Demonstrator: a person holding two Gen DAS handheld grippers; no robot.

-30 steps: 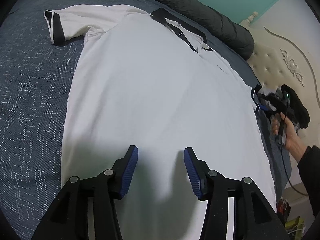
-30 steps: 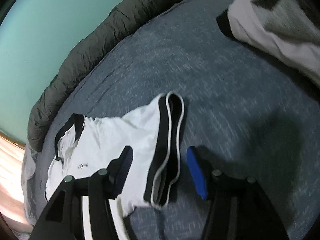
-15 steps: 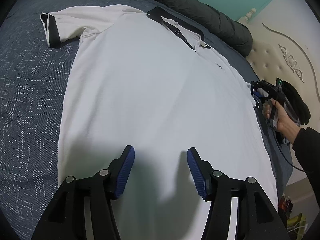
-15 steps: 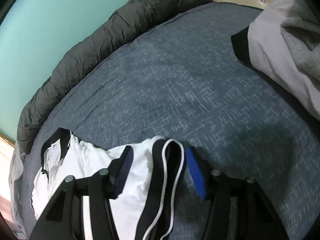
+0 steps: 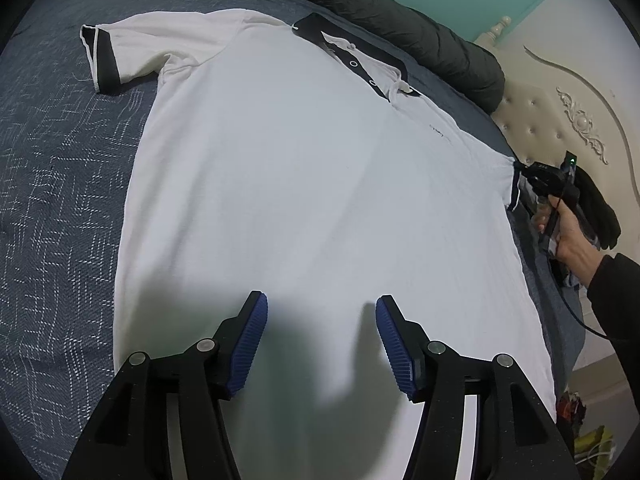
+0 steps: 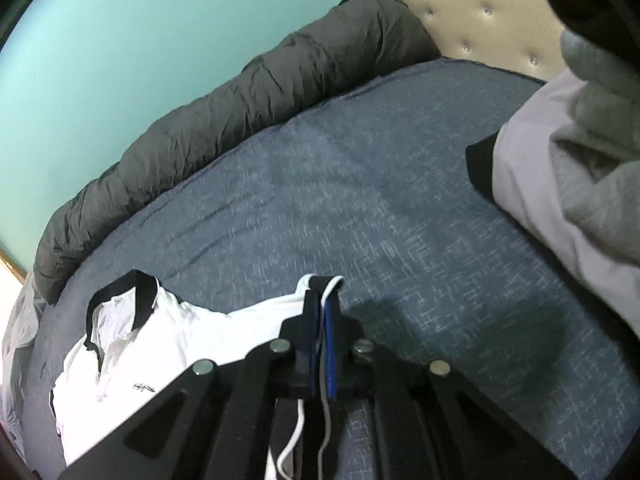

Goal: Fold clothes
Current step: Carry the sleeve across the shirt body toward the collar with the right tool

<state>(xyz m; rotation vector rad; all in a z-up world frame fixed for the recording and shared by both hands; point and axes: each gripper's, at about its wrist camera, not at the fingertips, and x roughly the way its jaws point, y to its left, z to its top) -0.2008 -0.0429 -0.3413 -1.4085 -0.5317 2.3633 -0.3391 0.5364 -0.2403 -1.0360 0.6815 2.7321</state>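
One shirt [image 5: 304, 184], collar far-right.

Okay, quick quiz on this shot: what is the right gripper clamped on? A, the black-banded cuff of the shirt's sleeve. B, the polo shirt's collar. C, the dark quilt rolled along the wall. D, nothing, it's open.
A: in the right wrist view the right gripper has its blue pads shut on the black-banded sleeve cuff of the white polo shirt, while the collar lies free off to the side.
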